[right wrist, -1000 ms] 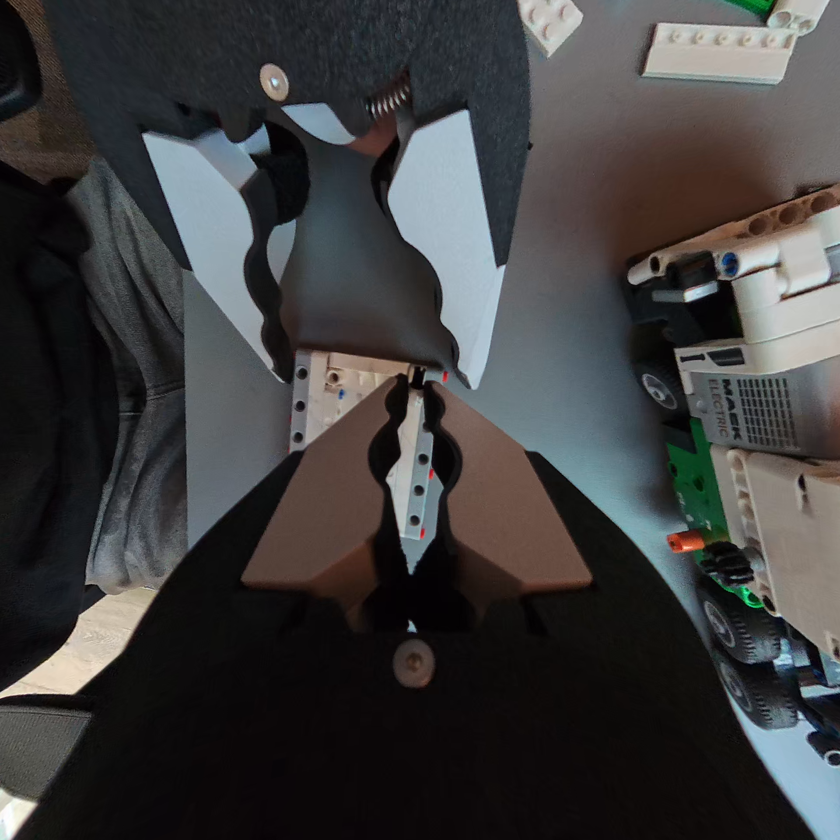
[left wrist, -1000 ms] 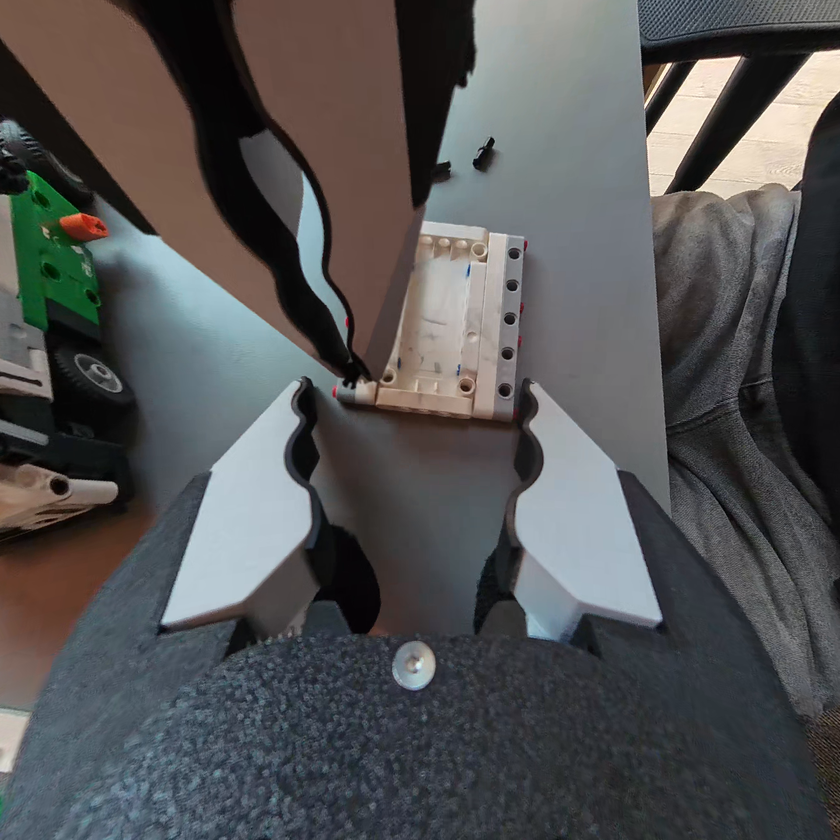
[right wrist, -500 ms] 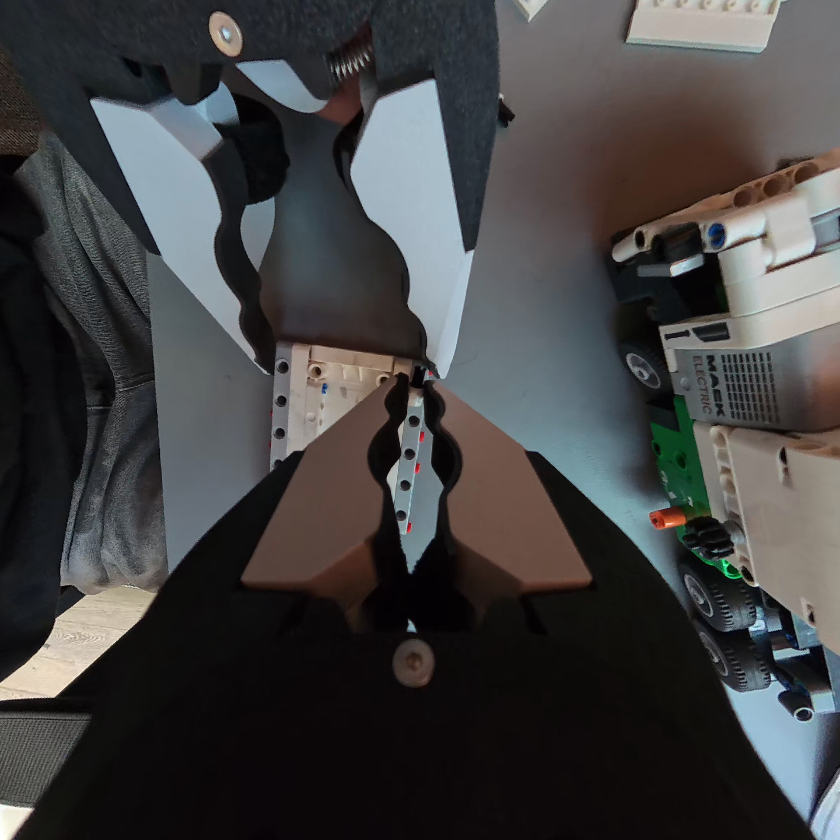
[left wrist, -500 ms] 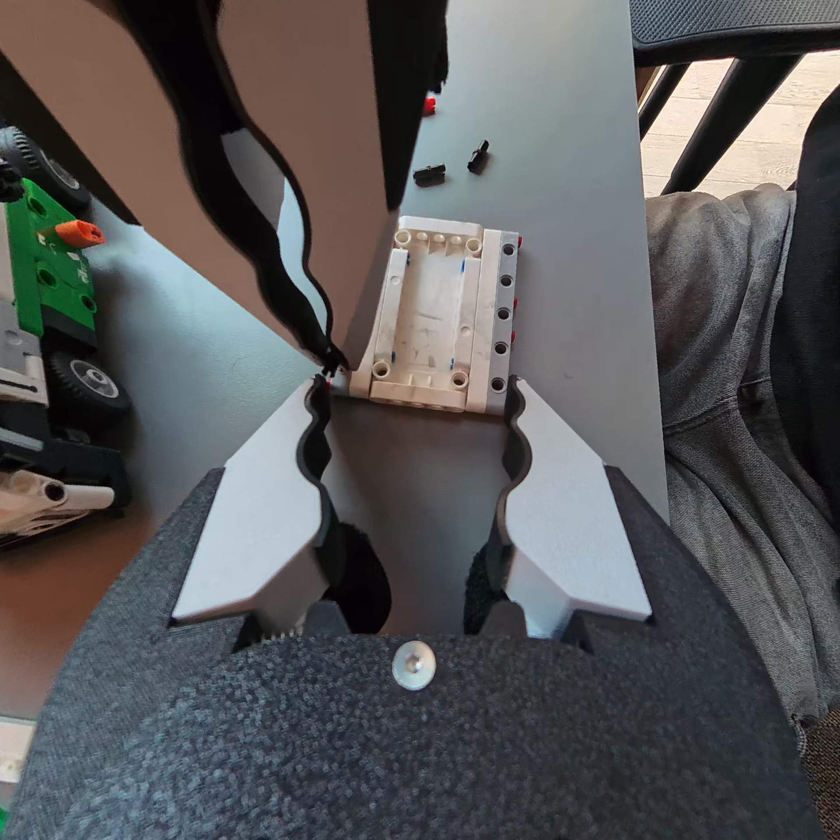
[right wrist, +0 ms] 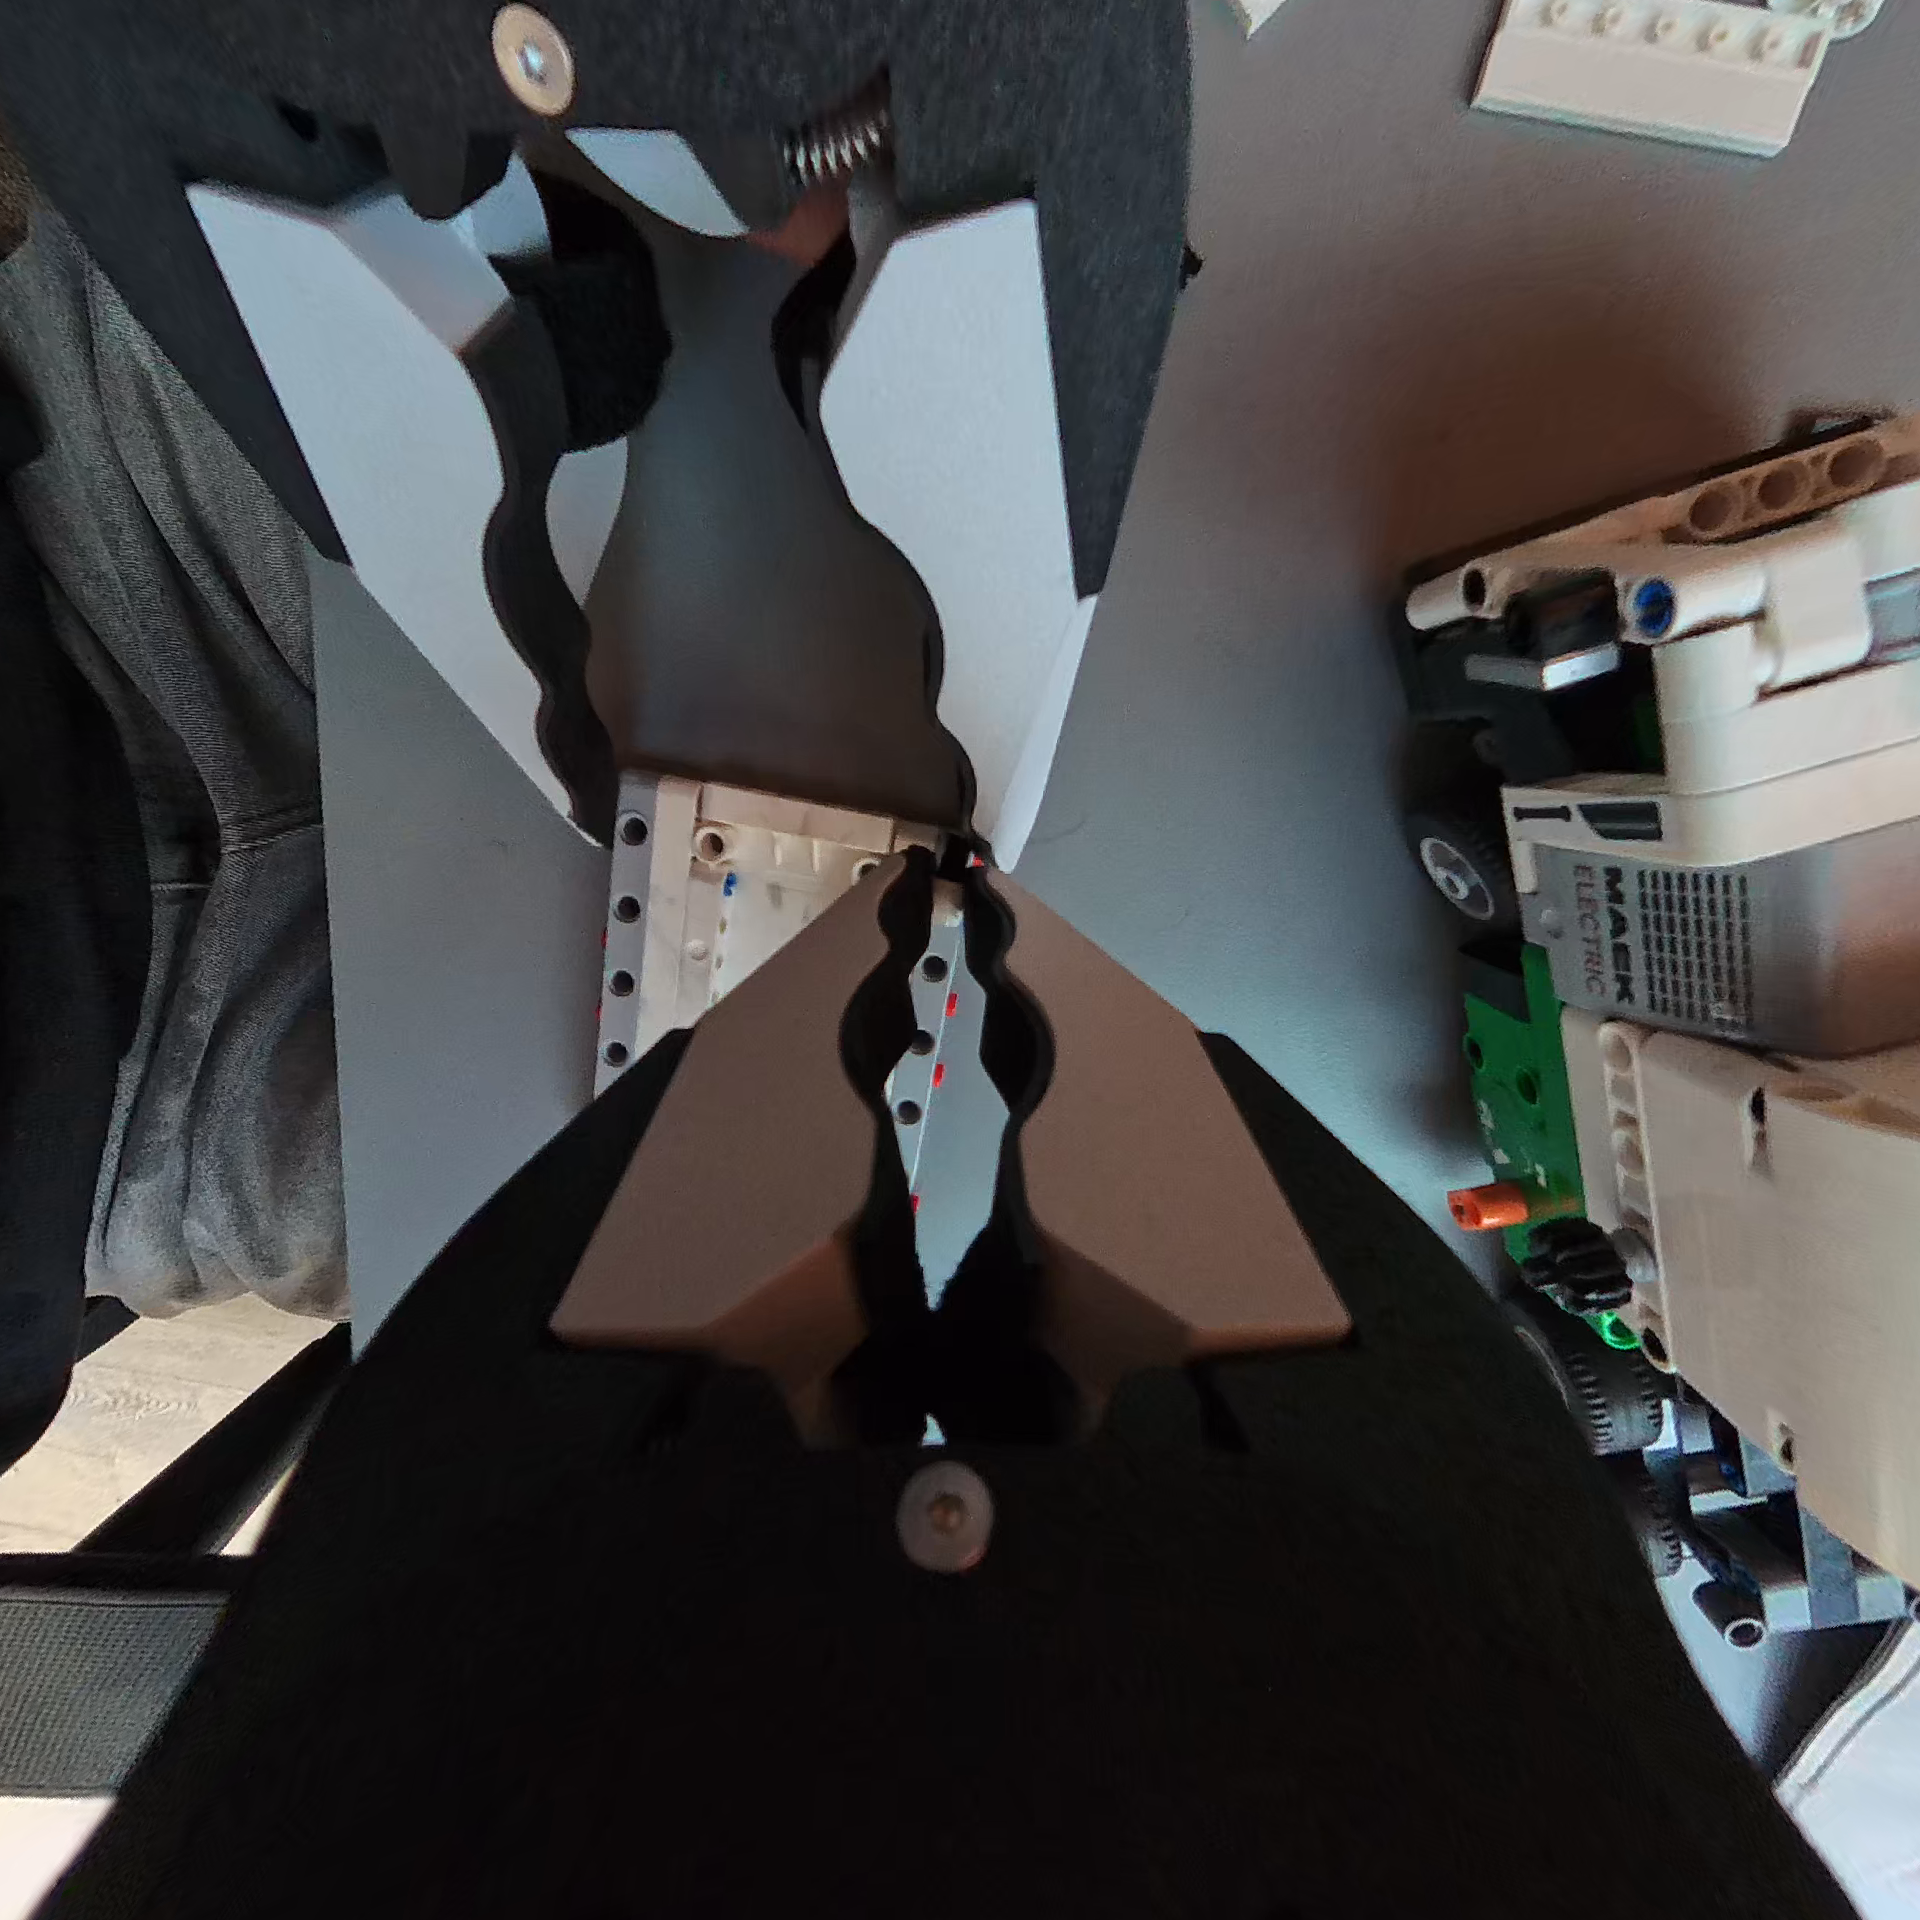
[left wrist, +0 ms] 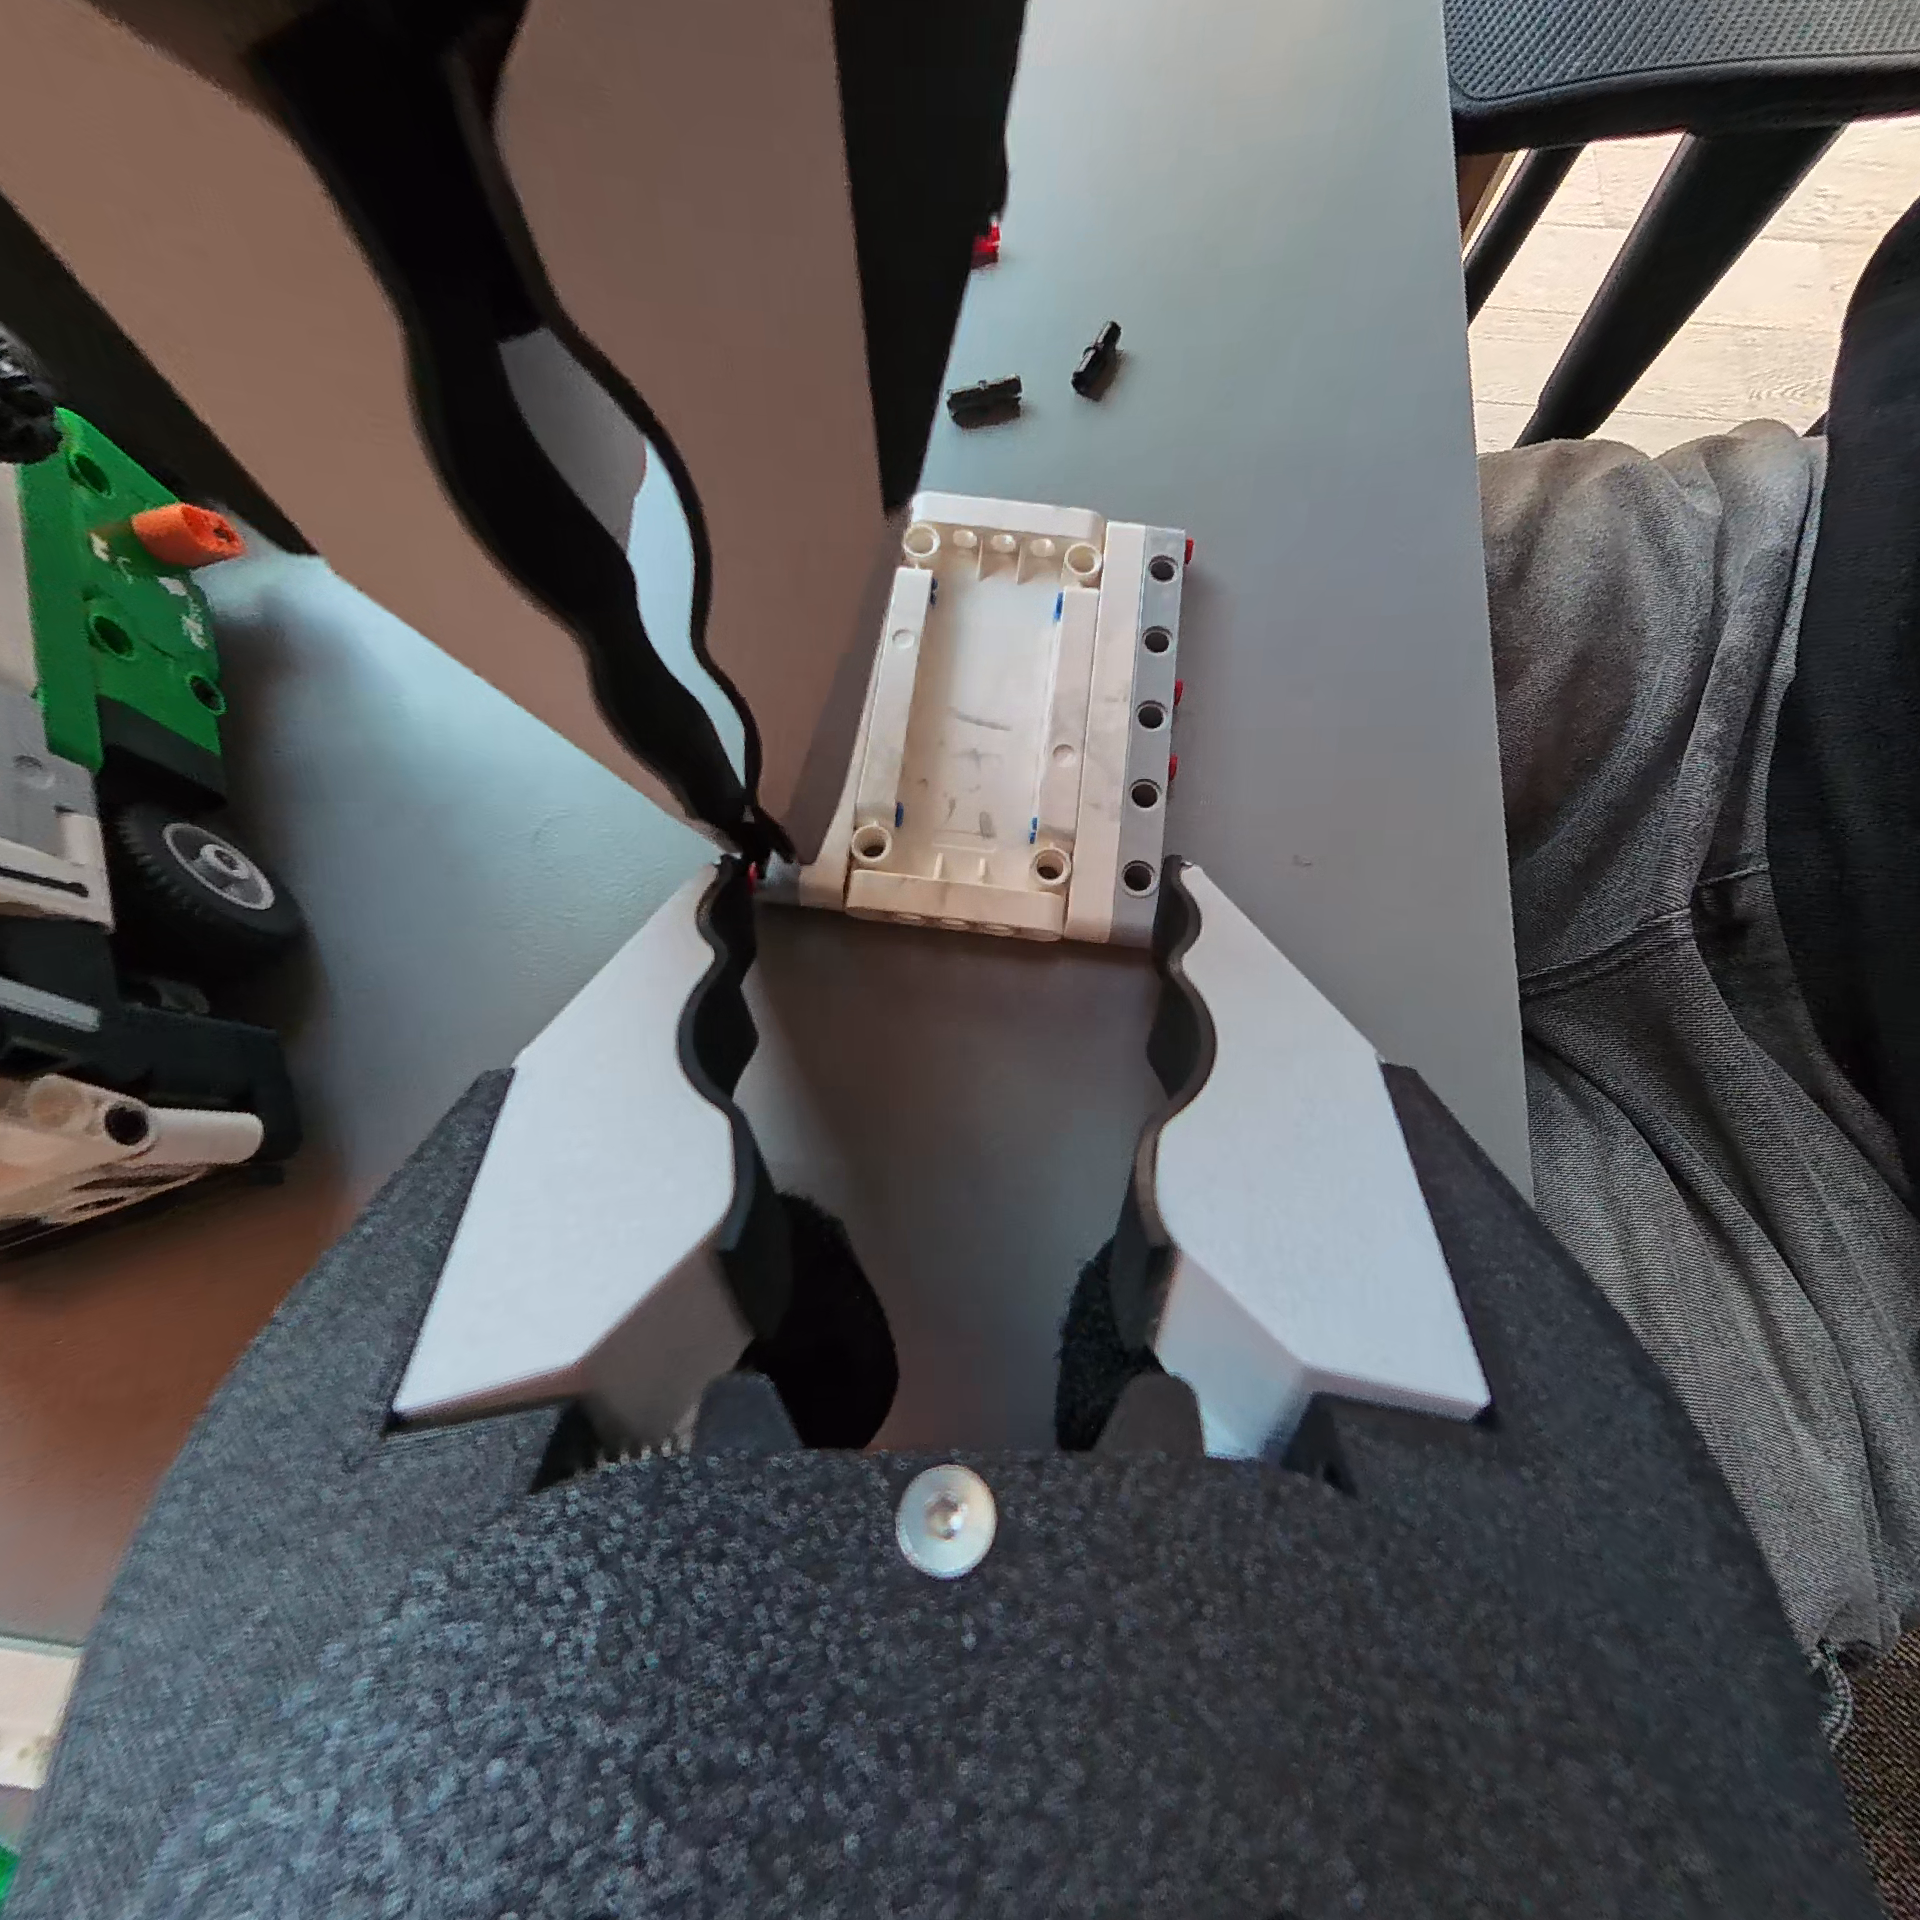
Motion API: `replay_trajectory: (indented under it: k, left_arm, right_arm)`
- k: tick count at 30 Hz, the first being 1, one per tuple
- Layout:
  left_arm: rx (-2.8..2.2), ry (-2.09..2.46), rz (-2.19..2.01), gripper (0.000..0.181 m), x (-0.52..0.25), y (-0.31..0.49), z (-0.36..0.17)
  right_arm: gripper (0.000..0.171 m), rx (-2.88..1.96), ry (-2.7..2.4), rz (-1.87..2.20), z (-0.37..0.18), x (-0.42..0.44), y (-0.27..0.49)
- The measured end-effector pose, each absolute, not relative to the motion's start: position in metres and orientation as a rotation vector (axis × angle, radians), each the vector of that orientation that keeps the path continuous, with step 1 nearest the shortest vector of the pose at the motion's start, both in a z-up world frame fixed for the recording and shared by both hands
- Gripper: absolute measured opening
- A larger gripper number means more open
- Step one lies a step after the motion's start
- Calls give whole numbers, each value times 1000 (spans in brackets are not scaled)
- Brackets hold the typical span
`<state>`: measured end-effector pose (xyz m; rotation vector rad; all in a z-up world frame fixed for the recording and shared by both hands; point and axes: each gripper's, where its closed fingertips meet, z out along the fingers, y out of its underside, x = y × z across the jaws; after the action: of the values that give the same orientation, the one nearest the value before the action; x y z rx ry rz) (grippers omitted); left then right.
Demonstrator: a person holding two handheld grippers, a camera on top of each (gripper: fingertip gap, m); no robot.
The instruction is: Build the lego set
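Note:
A white panel assembly (left wrist: 987, 717) with a grey holed beam (left wrist: 1148, 727) along each side lies on the grey table (left wrist: 1299, 416). My left gripper (left wrist: 951, 883), with white fingers, clamps the assembly's near end between its fingertips. It also shows in the right wrist view (right wrist: 795, 831). My right gripper (right wrist: 943, 854), with brown fingers, is shut on a small black pin (right wrist: 943, 860). It holds the pin at the end of the other grey beam (right wrist: 925, 1039). It reaches in from the upper left in the left wrist view (left wrist: 756, 836).
A part-built white, green and black truck (right wrist: 1683, 935) stands beside the work, at the left in the left wrist view (left wrist: 114, 727). Two loose black pins (left wrist: 982, 400) lie beyond the assembly. A white plate (right wrist: 1631, 73) lies farther off. The table edge and a grey garment (left wrist: 1662, 831) are close.
My left fingers closed in a little onto the assembly's near end, then held. My right gripper with the pin shifted slightly along the beam's end.

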<state>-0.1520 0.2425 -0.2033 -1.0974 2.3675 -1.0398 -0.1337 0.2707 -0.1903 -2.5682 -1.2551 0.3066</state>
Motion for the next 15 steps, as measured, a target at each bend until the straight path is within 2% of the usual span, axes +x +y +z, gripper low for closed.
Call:
replay_trajectory:
  k: [15]
  left_arm:
    - [-1106, 2369, -1046, 76, -152, 243, -203]
  right_arm:
    - [5, -2162, -1284, 96, -190, -132, 275]
